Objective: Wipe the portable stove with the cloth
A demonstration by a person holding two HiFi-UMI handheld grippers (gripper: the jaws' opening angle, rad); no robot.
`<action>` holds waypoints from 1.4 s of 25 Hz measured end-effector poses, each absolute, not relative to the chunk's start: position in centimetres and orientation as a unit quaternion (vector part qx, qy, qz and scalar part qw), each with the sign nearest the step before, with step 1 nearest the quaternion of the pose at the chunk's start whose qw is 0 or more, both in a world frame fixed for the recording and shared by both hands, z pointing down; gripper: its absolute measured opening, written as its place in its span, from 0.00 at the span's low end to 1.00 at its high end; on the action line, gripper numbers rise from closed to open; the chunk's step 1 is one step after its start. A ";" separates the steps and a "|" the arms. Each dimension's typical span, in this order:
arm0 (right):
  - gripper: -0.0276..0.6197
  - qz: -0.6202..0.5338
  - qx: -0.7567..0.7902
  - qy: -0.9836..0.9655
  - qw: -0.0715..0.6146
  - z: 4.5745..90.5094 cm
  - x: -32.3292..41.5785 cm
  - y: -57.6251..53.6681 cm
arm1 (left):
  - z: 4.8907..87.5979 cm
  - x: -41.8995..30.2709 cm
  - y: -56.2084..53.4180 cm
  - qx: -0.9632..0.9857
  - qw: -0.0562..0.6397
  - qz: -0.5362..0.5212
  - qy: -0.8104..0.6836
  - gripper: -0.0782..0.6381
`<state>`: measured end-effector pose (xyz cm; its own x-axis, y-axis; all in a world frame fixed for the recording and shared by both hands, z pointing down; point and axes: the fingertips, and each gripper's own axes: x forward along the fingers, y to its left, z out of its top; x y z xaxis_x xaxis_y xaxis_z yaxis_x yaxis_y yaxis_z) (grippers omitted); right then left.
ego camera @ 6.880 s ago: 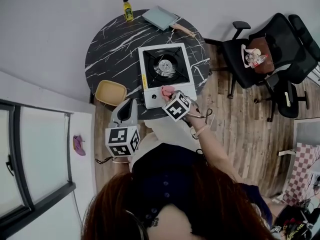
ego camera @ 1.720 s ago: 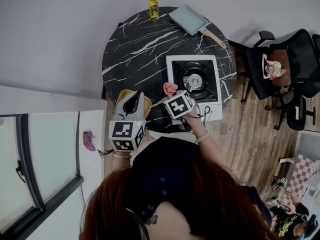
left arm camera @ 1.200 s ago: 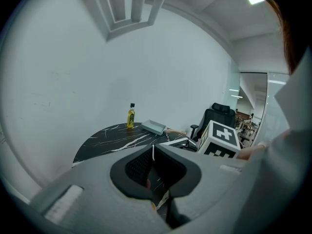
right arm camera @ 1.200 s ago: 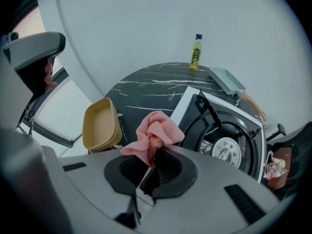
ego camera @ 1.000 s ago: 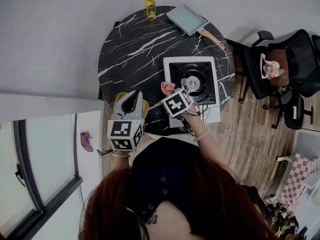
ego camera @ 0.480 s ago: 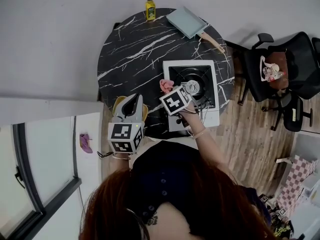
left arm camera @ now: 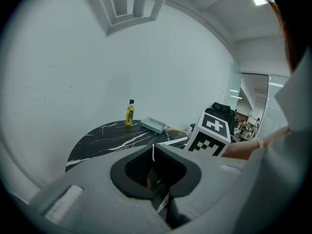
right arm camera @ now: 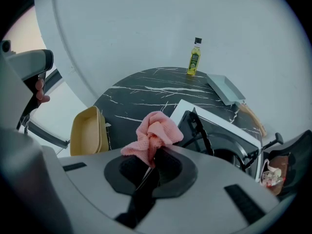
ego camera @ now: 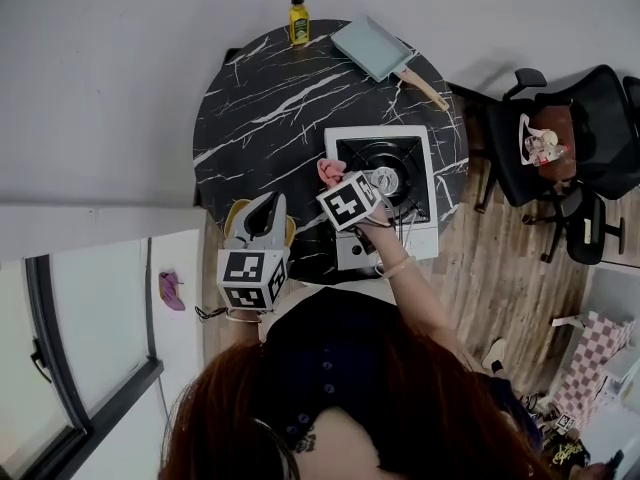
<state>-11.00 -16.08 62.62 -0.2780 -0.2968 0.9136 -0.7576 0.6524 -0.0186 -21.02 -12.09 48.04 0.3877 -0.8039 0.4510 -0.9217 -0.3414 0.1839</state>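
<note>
The white portable stove (ego camera: 381, 180) with its black burner stands on the near right of the round black marble table (ego camera: 270, 98). My right gripper (ego camera: 335, 180) is shut on a bunched pink cloth (ego camera: 330, 170), which is at the stove's left edge. In the right gripper view the cloth (right arm camera: 153, 132) bulges out of the shut jaws, with the stove (right arm camera: 222, 138) just to its right. My left gripper (ego camera: 264, 206) hangs shut and holding nothing at the table's near left edge, over a yellow tray (ego camera: 237, 215).
A yellow bottle (ego camera: 298, 17) and a pale blue pan (ego camera: 371, 47) with a wooden handle sit at the table's far rim. Black office chairs (ego camera: 560, 138) stand on the wooden floor to the right. The yellow tray (right arm camera: 88, 131) lies left of the cloth.
The cloth in my right gripper has gone from the stove's front panel round to its left edge, creeping along that edge over the last second. The left gripper has stayed put.
</note>
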 end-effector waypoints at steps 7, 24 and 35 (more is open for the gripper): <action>0.09 0.226 0.348 -0.765 0.492 62.7 -11.3 -17.4 | 48.3 -21.2 -12.5 0.805 0.212 0.143 -0.536 0.13; 0.09 0.214 0.369 -0.768 0.478 62.6 -11.7 -20.6 | 48.6 -21.3 -14.1 0.808 0.215 0.142 -0.529 0.13; 0.09 0.206 0.386 -0.767 0.469 62.5 -12.2 -22.7 | 49.2 -21.7 -14.5 0.810 0.221 0.146 -0.523 0.13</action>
<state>-12.16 -22.71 62.47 -0.2626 -0.3990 0.8786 -0.7852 0.6175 0.0457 -21.75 -14.53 49.23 0.4099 -0.7830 0.4679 -0.9121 -0.3555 0.2042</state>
